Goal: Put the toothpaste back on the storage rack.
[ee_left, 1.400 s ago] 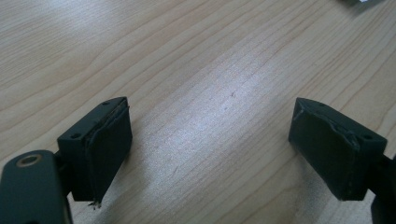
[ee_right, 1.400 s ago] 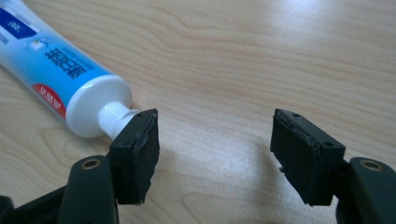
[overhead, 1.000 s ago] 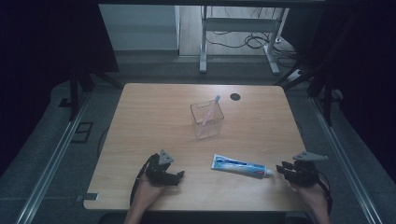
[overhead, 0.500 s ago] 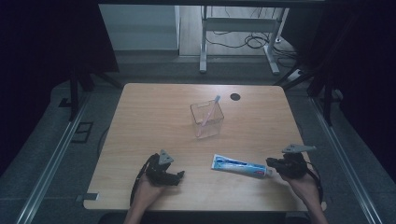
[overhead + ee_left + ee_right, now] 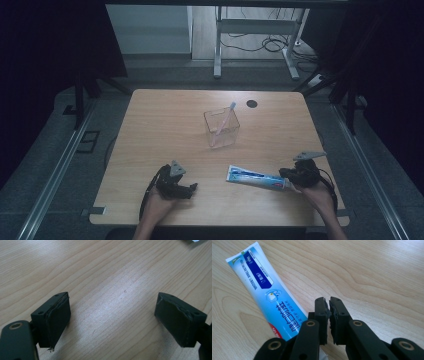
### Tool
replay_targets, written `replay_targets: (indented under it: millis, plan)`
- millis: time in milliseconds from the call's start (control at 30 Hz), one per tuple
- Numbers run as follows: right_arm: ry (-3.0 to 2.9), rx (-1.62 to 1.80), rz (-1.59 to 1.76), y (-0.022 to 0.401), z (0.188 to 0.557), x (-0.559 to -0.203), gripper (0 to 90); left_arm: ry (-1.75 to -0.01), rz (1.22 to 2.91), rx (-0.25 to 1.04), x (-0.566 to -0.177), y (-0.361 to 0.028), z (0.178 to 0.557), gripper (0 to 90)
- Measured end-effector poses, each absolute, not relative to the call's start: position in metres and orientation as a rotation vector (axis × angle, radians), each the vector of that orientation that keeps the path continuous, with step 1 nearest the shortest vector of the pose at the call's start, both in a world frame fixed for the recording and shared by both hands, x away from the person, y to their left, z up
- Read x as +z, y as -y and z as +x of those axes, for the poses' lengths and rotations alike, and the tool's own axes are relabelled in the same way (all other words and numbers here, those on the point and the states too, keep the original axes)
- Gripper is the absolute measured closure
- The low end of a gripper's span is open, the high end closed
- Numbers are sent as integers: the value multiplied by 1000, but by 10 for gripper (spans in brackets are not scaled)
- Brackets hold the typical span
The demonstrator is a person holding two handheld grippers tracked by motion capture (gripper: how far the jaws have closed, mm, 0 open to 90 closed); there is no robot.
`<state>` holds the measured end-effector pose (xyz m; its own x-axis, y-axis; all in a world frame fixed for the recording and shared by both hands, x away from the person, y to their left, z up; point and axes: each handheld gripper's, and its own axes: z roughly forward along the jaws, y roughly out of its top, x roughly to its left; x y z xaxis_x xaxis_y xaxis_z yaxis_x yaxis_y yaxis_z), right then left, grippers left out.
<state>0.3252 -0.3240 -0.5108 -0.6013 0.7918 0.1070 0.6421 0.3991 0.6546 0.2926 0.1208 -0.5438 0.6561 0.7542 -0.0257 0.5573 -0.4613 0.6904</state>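
Note:
A blue and white toothpaste tube [image 5: 255, 177] lies flat near the front of the wooden table [image 5: 165, 130], cap end pointing right. My right gripper [image 5: 284, 174] sits at that cap end. In the right gripper view its jaws [image 5: 329, 312] are pressed together with nothing between them, and the tube [image 5: 269, 297] runs just beside and under the left finger. My left gripper [image 5: 192, 189] rests at the front left. It [image 5: 112, 317] stands wide open over bare wood.
A clear plastic box [image 5: 221, 129] holding an upright toothbrush [image 5: 227, 115] stands at mid table, behind the tube. A dark round hole [image 5: 251, 104] sits near the far edge. Table legs and cables lie on the floor beyond.
My right gripper has slid left up to the tube's cap end and its jaws have come together. The left hand, the tube and the box have stayed put.

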Motion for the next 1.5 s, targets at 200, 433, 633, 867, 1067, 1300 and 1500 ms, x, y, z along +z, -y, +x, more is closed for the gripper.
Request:
replay_targets:
  millis: [200, 433, 633, 867, 1067, 1300, 1500]
  plan:
    - [-2465, 997, 1265, 322, 323, -510, 859, -1009, 2193, 373, -544, -121, 293, 136]
    - [-2495, 998, 1228, 316, 316, -508, 851, -1011, 2191, 372, -544, -121, 293, 136]
    - [-2519, 994, 1202, 312, 308, -507, 831, -1011, 2190, 372, -544, -121, 293, 136]
    - [-2538, 991, 1181, 308, 299, -507, 822, -1012, 2190, 372, -544, -121, 293, 135]
    - [-2573, 977, 1165, 301, 291, -508, 822, -1012, 2190, 372, -544, -121, 293, 136]
    - [-2588, 958, 1172, 298, 288, -512, 813, -1012, 2190, 372, -544, -121, 293, 136]
    - [-2566, 962, 1175, 301, 288, -504, 755, -1012, 2189, 372, -544, -121, 293, 136]
